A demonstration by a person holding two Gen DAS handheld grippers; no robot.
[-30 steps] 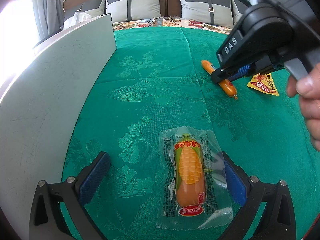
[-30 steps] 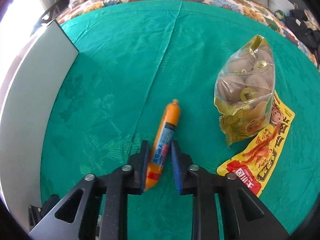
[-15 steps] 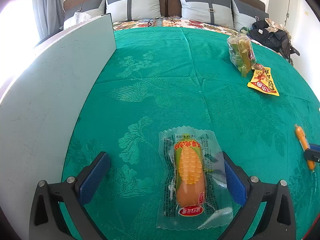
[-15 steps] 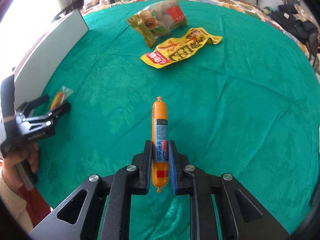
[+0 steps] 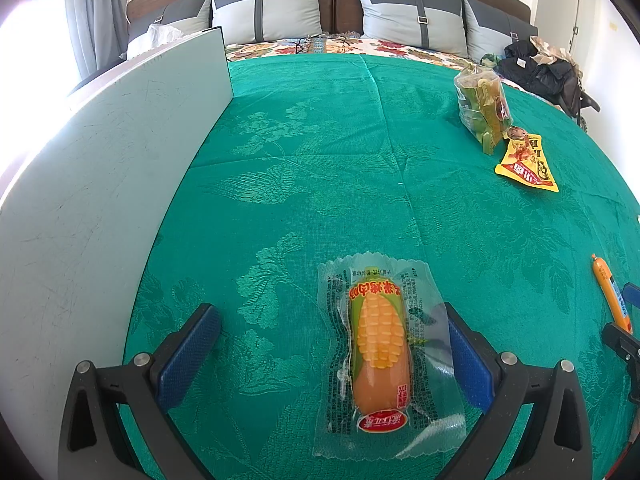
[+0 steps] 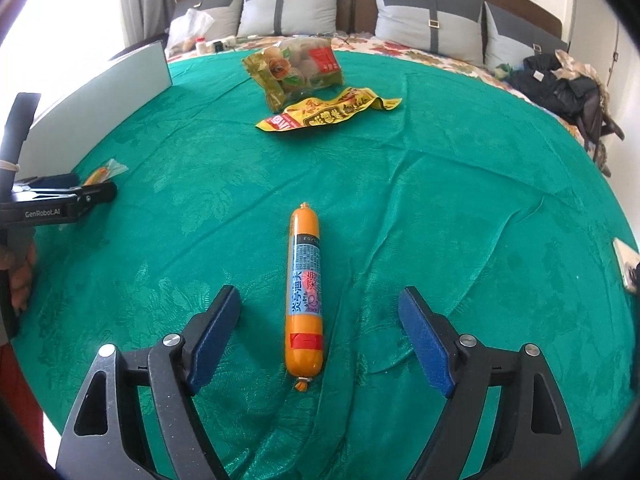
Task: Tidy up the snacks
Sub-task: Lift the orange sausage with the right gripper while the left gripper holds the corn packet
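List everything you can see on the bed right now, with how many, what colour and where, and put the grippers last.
sausage stick: 1, orange with blue label, lying on the cloth between the open right fingers
corn sausage pack: 1, yellow and orange in clear wrap, between the open left fingers
yellow snack packet: 1, yellow and red, far side of the cloth
clear snack bag: 1, clear with green and red print, just behind the yellow packet
white board: 1, white, upright along the left edge
green cloth: 1, green, covering the bed
pillows: several, grey
left gripper: open
right gripper: open
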